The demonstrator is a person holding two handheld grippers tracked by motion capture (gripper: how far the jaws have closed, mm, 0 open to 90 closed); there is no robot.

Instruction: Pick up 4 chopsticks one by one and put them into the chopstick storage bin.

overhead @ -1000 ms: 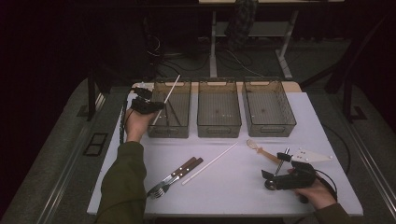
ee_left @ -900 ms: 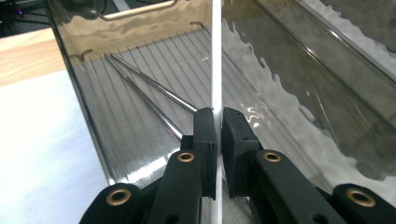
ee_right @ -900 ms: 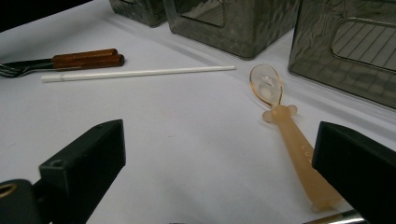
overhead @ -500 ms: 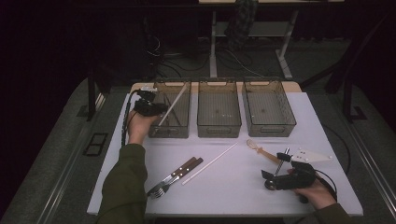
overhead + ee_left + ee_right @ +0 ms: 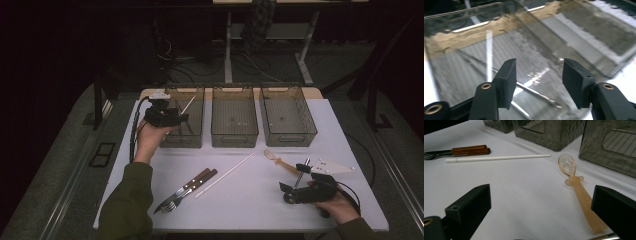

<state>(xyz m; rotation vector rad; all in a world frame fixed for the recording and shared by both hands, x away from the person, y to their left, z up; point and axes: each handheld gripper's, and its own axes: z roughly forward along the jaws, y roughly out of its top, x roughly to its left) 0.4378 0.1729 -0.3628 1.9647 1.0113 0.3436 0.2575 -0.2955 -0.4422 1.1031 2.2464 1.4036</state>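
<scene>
High view: the left gripper (image 5: 172,118) hangs over the leftmost bin (image 5: 184,138), where a thin white straw (image 5: 188,104) leans just beyond its jaws, while the right gripper (image 5: 291,193) rests near the table's (image 5: 250,210) front right edge beside a peach spoon (image 5: 278,160). Left gripper view: the jaws stand wide and empty above the bin floor, the pale straw (image 5: 489,53) lying ahead to their left, unheld. Right gripper view: the jaws gape wide, the translucent spoon (image 5: 576,187) lying between them, with bare table to its left.
</scene>
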